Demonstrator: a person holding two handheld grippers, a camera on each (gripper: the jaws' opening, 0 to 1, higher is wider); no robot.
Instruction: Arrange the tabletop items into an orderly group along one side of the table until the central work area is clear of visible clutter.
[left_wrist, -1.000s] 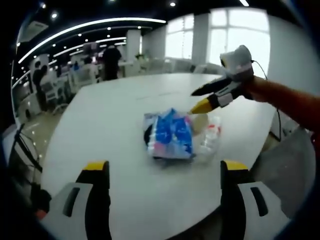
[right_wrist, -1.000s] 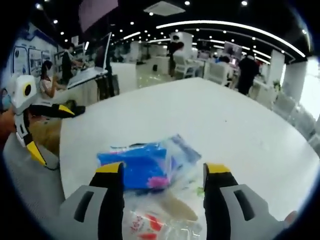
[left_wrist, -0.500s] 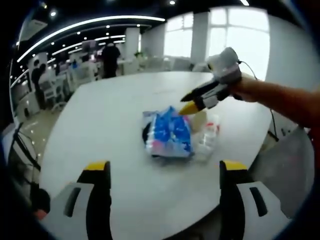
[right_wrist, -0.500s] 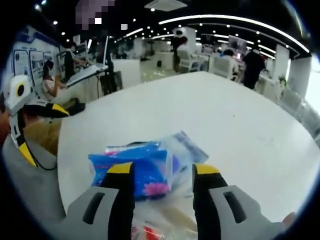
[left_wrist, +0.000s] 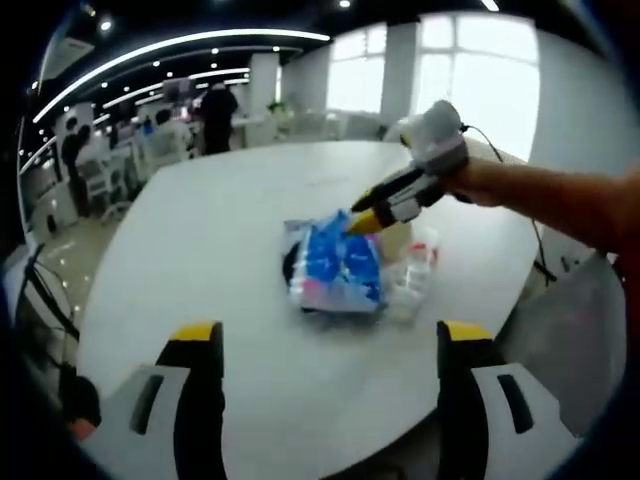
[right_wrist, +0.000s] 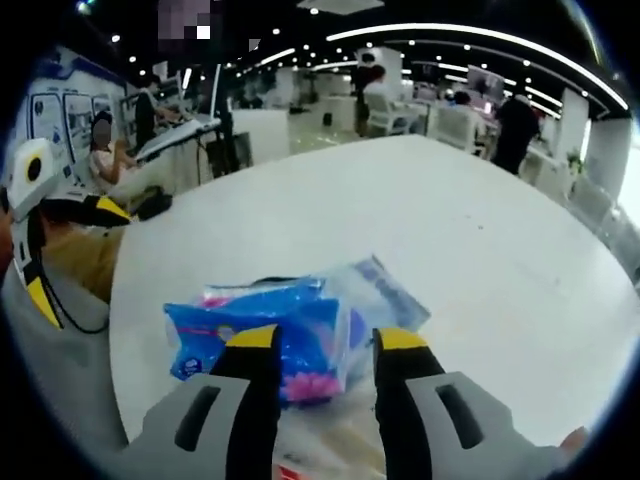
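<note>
Two grippers: right gripper is hovering right over the pile with its yellow-tipped jaws narrowed but apart, nothing pinched between them yet; left gripper is idling low at the near table edge, jaws spread wide, holding nothing
Pile location: blue tissue pack is lying near the middle of the white table, on top of a dark object that is mostly hidden; clear plastic bottle is lying on its side, touching the pack on the side toward the person's arm
Other item: clear plastic bag is sticking out from under the far side of the pack, as seen in the right gripper view
Step in hand: judging by the jaws straddling the pack's upper edge, the right gripper is lining up a pinch on the pack; grasp not yet made
Next move calls for: lowering a little, closing on the soft wrapper without catching the bag, then carrying the pack to one table side
Risk: bottle may be rolling once its neighbour is lifted
Writing: pink and white print is showing on the pack, too blurred to read; no brand legible on the bottle
</note>
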